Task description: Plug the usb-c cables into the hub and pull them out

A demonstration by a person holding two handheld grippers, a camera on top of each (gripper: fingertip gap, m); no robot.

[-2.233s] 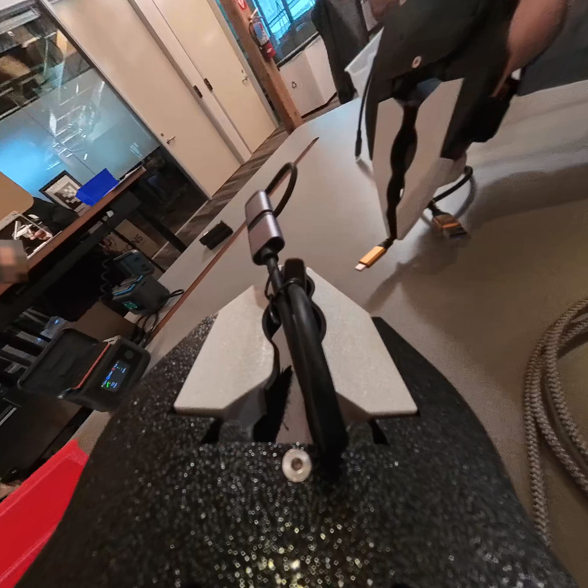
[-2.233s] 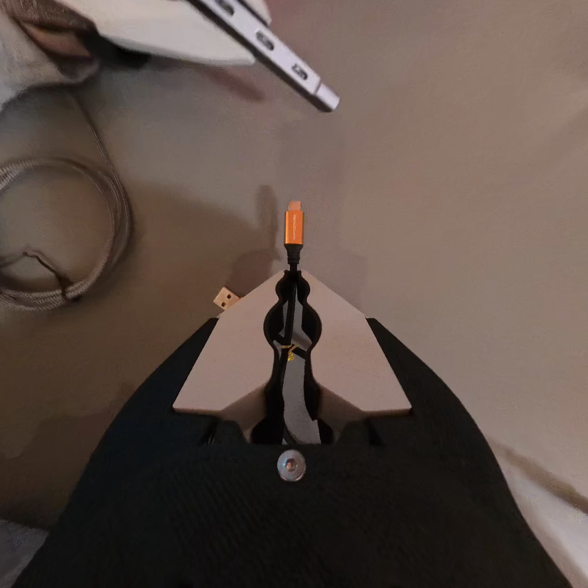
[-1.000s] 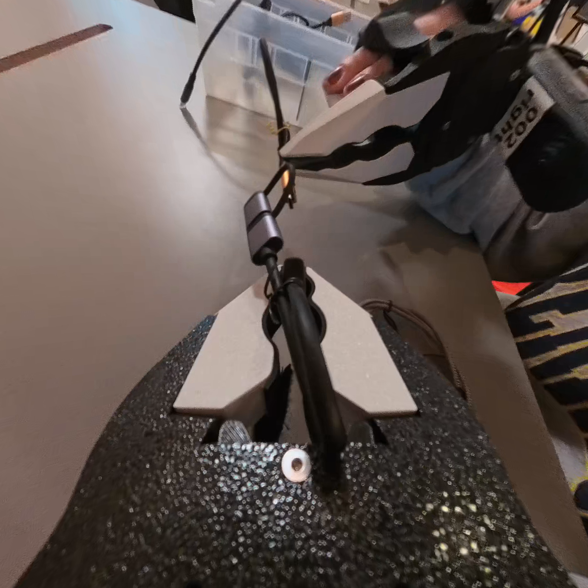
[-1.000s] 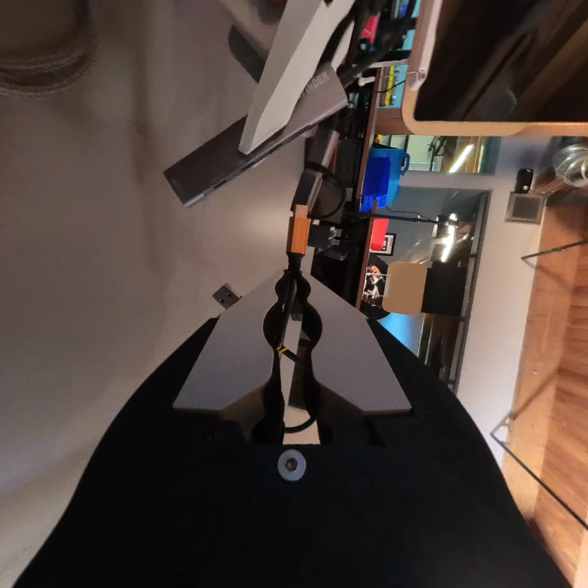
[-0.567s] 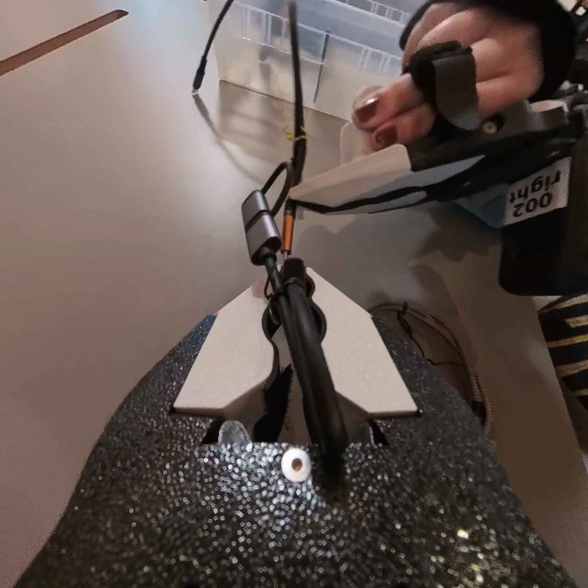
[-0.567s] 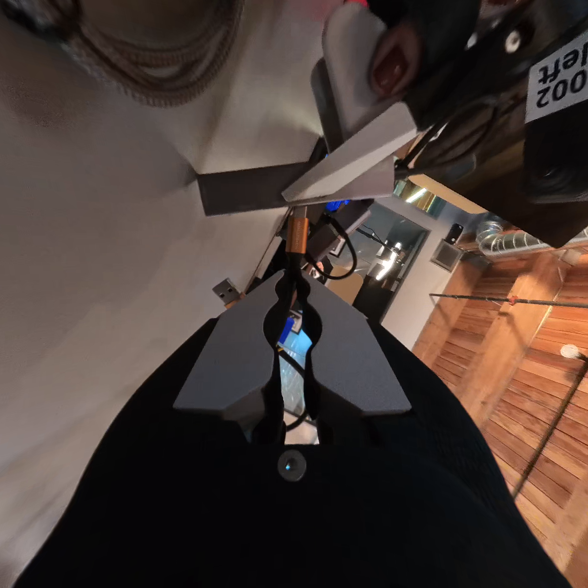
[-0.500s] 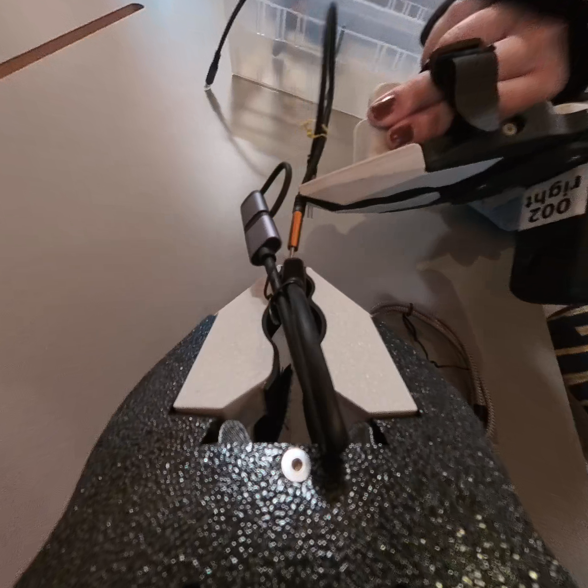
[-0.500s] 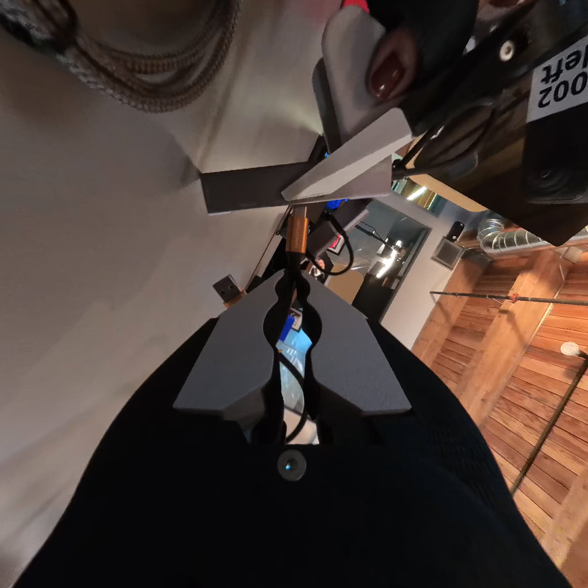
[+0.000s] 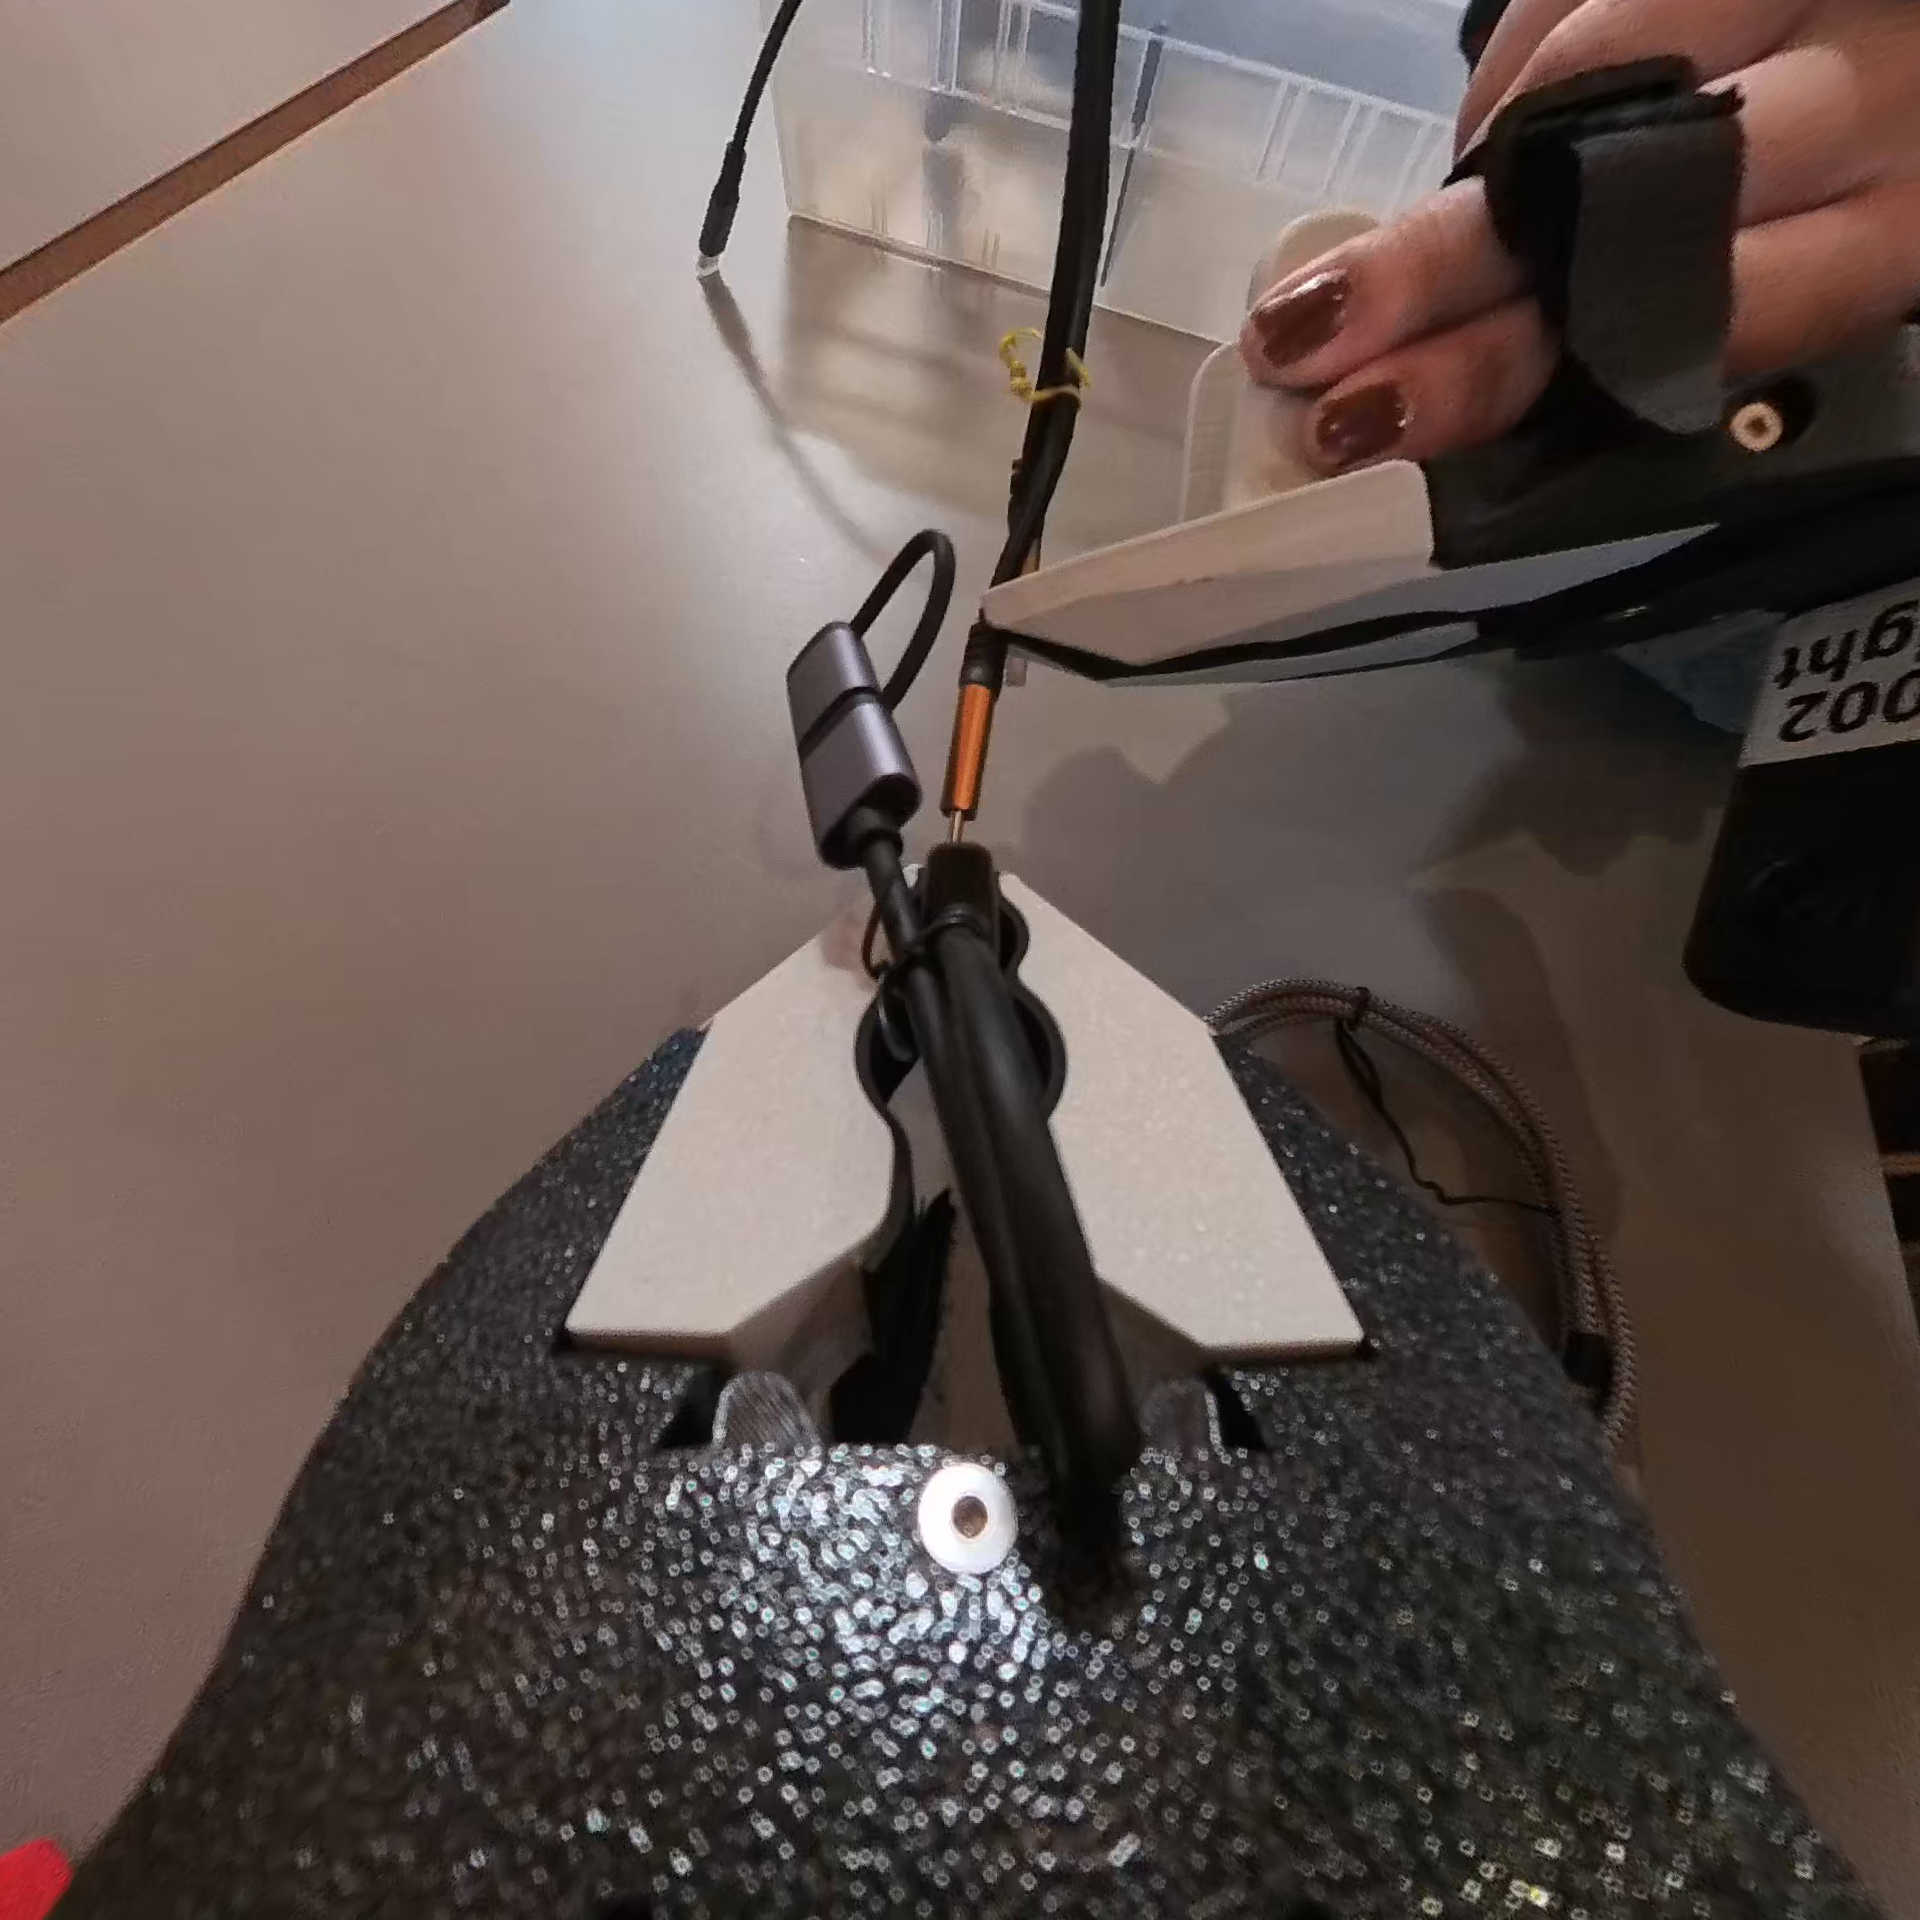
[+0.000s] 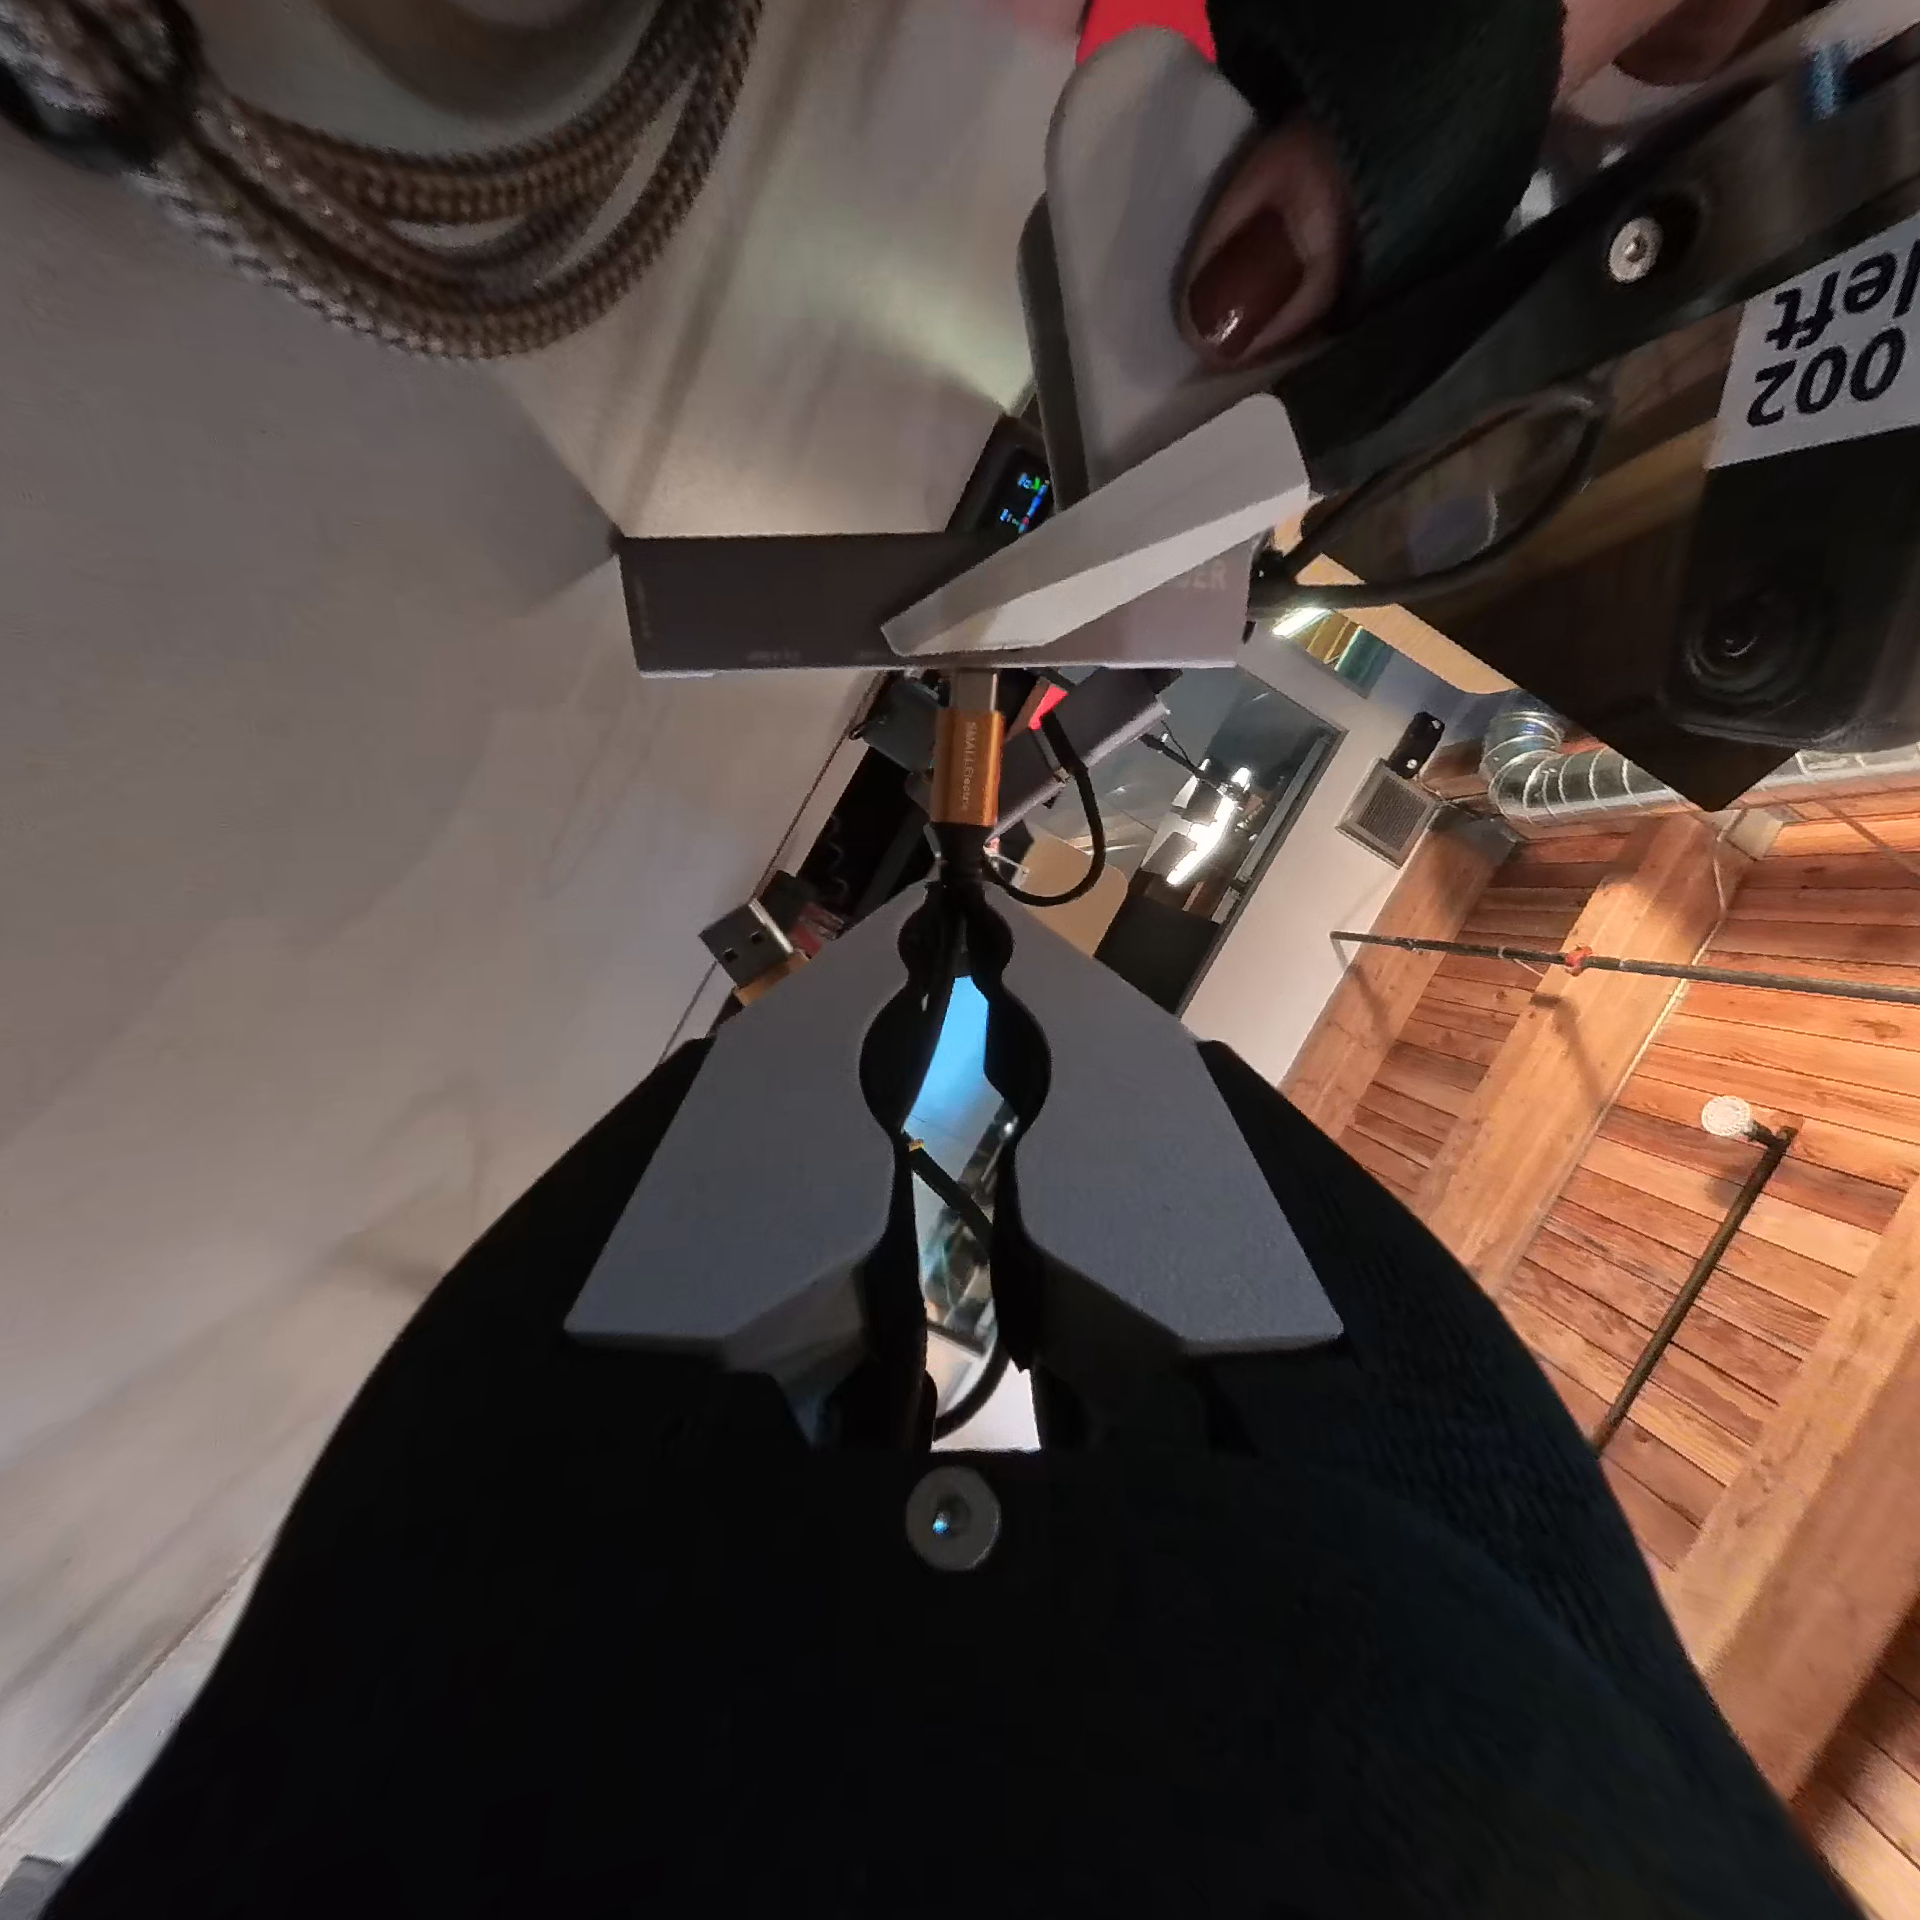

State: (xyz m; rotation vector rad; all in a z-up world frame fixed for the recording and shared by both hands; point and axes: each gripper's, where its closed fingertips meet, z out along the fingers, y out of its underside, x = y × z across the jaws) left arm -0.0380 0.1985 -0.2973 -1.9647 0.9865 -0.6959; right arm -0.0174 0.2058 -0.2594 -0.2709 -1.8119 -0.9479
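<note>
Left wrist view: the left gripper (image 9: 961, 914) is pinched on the hub (image 9: 961, 873), seen end-on between the tips, its own black lead (image 9: 997, 1143) running back through the jaws and a grey adapter (image 9: 847, 748) dangling beside it. The orange usb-c plug (image 9: 968, 743) is held tip-down just at the hub's edge by the right gripper (image 9: 1003, 618). Right wrist view: the right gripper (image 10: 956, 914) is clamped on the black cable (image 10: 958, 862) directly behind the orange shell (image 10: 968, 769), whose metal tip meets the hub's (image 10: 769, 608) long edge; seating depth cannot be told. The cable is judged light and floppy, the plug stiff, so the grip belongs at the strain relief.
</note>
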